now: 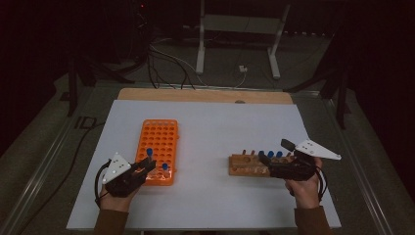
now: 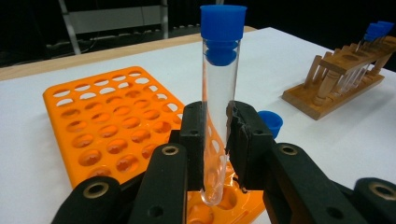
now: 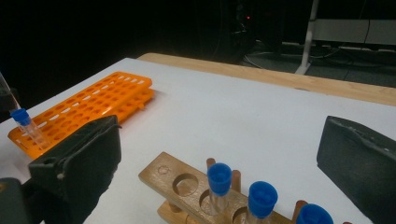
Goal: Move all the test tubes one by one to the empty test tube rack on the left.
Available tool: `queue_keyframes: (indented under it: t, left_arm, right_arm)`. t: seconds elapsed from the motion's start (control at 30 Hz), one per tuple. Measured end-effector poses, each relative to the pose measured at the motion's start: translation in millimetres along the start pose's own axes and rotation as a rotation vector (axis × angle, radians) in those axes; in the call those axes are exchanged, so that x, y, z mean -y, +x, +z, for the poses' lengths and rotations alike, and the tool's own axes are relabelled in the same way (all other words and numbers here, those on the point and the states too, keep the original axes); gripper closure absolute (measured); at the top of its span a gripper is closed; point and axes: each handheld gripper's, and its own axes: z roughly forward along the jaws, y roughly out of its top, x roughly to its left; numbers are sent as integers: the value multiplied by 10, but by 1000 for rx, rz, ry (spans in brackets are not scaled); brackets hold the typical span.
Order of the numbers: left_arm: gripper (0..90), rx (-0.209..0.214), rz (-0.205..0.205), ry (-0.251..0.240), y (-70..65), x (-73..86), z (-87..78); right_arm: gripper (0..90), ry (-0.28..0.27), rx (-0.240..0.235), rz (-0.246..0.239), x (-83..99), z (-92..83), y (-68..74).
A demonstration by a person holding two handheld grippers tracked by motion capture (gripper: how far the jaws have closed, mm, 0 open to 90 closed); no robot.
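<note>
Tubes with blue caps are the things being handled on the white worktop (image 1: 205, 127). From the high view, the left tongs (image 1: 145, 166) hold one capped tube (image 1: 149, 155) upright at the near end of the orange rack (image 1: 159, 149), and a second blue-capped tube (image 1: 165, 168) stands in that rack just beside it. The right tongs (image 1: 266, 160) sit at the wooden rack (image 1: 244, 166), where about three blue caps stick up; that rack is well apart from the orange one. Cables and a white metal stand lie on the floor behind. No writing can be read on the racks or tubes. In the left gripper view, the left tongs (image 2: 219, 140) are clamped on the clear tube (image 2: 219, 98), which stands straight with its round bottom just above a hole of the orange rack (image 2: 112, 126). One loose-looking blue cap (image 2: 271, 122) shows right behind the tongs, and the wooden rack (image 2: 336, 79) stands far off with two blue caps. In the right gripper view, the right tongs (image 3: 219, 158) are wide apart with nothing pressed between them. Below them the wooden rack (image 3: 173, 179) holds three blue-capped tubes (image 3: 218, 182) in a row, with one empty hole beside them. Far off, the orange rack (image 3: 93, 105) has one capped tube (image 3: 28, 126) at its near end.
</note>
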Motion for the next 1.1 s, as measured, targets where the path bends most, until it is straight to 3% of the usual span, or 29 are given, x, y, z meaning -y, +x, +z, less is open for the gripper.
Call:
queue_keyframes:
  t: [0.73,1.1]
  left_arm:
    - [763,27,20,36,-44,103,117]
    - [763,25,55,152,-84,195,163]
  right_arm:
    - [0,2,-5,5,20,17,3]
    - [1,-1,-7,5,26,-5,-15]
